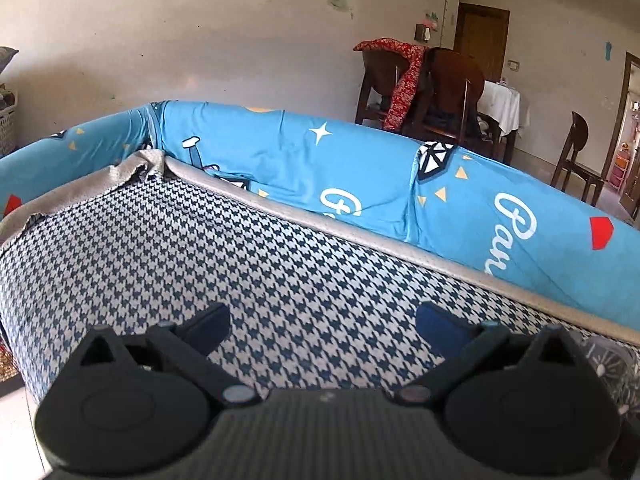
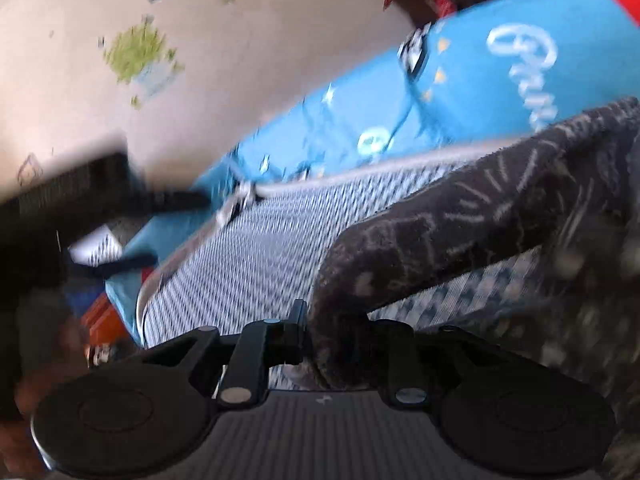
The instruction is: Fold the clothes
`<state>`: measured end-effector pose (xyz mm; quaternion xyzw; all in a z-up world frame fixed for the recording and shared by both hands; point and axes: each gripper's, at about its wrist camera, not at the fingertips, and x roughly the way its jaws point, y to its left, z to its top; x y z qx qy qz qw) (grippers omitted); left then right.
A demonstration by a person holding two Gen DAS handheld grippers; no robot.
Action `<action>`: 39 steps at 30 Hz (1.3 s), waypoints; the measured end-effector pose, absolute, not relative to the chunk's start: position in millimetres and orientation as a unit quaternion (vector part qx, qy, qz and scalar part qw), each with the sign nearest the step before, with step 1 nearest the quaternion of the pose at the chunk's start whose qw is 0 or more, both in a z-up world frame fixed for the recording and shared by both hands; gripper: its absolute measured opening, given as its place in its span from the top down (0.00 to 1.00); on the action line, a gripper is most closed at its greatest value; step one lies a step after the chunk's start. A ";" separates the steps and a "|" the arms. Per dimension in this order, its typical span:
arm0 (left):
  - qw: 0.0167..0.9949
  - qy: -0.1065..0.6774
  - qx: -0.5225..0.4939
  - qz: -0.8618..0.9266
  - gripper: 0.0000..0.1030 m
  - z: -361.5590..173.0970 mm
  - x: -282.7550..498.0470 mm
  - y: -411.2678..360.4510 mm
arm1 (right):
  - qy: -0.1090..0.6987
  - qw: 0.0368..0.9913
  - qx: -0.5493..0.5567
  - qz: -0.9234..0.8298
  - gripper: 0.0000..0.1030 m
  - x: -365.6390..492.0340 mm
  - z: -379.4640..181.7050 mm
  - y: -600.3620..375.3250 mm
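Note:
A dark grey garment (image 2: pixel 472 216) with pale line markings hangs lifted above the houndstooth seat, and my right gripper (image 2: pixel 332 340) is shut on its edge. The right wrist view is tilted and blurred. In the left wrist view my left gripper (image 1: pixel 322 326) stands open over the houndstooth seat cover (image 1: pixel 248 264), with nothing between its fingers. A corner of the grey garment (image 1: pixel 612 364) shows at the right edge of that view. My left gripper (image 2: pixel 132 232) also appears dark and blurred at the left of the right wrist view.
The sofa has a blue printed back cushion (image 1: pixel 360 172) and a beige trim (image 1: pixel 400 240) along the seat. Behind it stand dark wooden chairs (image 1: pixel 440 92) with a red patterned cloth (image 1: pixel 404 80) draped over one, and a white-clothed table (image 1: pixel 500 104).

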<state>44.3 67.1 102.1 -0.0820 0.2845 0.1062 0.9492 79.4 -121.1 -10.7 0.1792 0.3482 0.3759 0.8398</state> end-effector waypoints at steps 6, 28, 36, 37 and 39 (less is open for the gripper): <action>0.949 0.279 -0.087 0.116 0.00 103.6 44.8 71.5 | 0.383 0.818 0.153 0.402 0.61 66.7 -23.3 -107.7; 0.939 0.311 -0.092 0.114 0.00 85.1 51.8 76.5 | 0.378 0.843 0.122 0.363 0.41 67.8 -0.6 -141.2; 0.938 0.314 -0.092 0.113 0.00 84.2 53.7 71.6 | 0.347 0.854 0.209 0.327 0.38 93.1 -3.3 -155.1; 0.938 0.314 -0.091 0.113 0.00 83.9 54.1 71.0 | 0.347 0.855 0.208 0.326 0.38 93.4 -4.6 -152.8; 0.938 0.315 -0.089 0.113 0.00 83.3 54.9 69.8 | 0.351 0.858 0.195 0.321 0.38 94.6 -10.0 -146.2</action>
